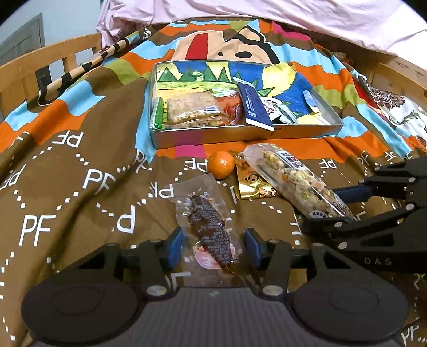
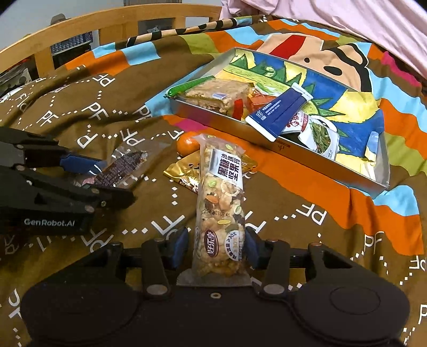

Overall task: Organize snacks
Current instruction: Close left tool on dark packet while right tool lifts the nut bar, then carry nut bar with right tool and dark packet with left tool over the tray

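A dark snack in a clear wrapper (image 1: 210, 221) lies flat on the brown bedspread. My left gripper (image 1: 213, 248) straddles its near end, and both blue pads stand just off the wrapper's edges. From the right wrist view the same left gripper (image 2: 112, 178) brackets that dark snack (image 2: 120, 168). My right gripper (image 2: 216, 248) is shut on the near end of a long nut bar (image 2: 221, 202), whose far end rests over a gold packet (image 2: 181, 173). In the left wrist view that nut bar (image 1: 293, 178) runs into my right gripper (image 1: 339, 208).
A metal tray (image 1: 240, 133) beyond holds a blue packet (image 1: 256, 109), a cereal bar (image 1: 192, 109), a green stick (image 1: 157, 114) and other snacks. A small orange (image 1: 221, 164) lies beside the gold packet (image 1: 248, 184). A wooden bed rail (image 1: 40, 61) and a pink sheet (image 1: 267, 13) border the bedspread.
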A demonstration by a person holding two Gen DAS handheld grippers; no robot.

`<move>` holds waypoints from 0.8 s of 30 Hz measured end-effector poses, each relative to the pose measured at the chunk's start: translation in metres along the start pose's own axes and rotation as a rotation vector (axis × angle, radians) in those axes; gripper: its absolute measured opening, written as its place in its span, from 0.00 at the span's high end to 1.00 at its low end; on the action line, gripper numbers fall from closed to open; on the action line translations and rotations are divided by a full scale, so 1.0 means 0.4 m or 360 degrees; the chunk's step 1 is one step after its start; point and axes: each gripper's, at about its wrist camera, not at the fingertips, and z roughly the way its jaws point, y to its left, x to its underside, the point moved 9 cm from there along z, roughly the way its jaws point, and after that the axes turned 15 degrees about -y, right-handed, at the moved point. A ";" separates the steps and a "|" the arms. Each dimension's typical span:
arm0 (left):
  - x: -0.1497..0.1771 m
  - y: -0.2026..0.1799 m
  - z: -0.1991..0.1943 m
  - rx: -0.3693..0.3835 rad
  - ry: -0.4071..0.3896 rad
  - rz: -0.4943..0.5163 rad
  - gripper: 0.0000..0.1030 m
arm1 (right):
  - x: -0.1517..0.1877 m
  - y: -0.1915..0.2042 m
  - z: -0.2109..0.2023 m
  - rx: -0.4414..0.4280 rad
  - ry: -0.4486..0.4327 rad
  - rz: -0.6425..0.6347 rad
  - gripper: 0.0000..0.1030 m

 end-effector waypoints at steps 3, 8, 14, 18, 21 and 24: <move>0.001 0.003 0.015 -0.0017 0.0006 0.0008 0.45 | 0.002 -0.001 0.011 0.0000 -0.0010 -0.0002 0.51; 0.001 0.018 0.041 -0.0016 -0.0003 -0.0024 0.43 | 0.004 0.003 0.037 -0.0011 -0.0022 0.0001 0.47; 0.001 0.010 0.030 -0.0037 0.0000 0.0017 0.52 | -0.004 0.004 0.029 -0.0018 -0.0036 0.0052 0.60; -0.002 0.009 0.011 -0.0040 0.0004 -0.0019 0.53 | -0.008 0.012 0.017 0.0022 -0.0072 -0.0049 0.61; -0.005 0.005 -0.007 -0.0047 -0.0014 -0.0030 0.54 | -0.011 0.022 0.004 0.0046 -0.0113 -0.0154 0.61; -0.012 -0.005 -0.028 -0.0044 -0.0038 -0.0029 0.54 | -0.013 0.032 -0.010 0.0065 -0.0150 -0.0242 0.61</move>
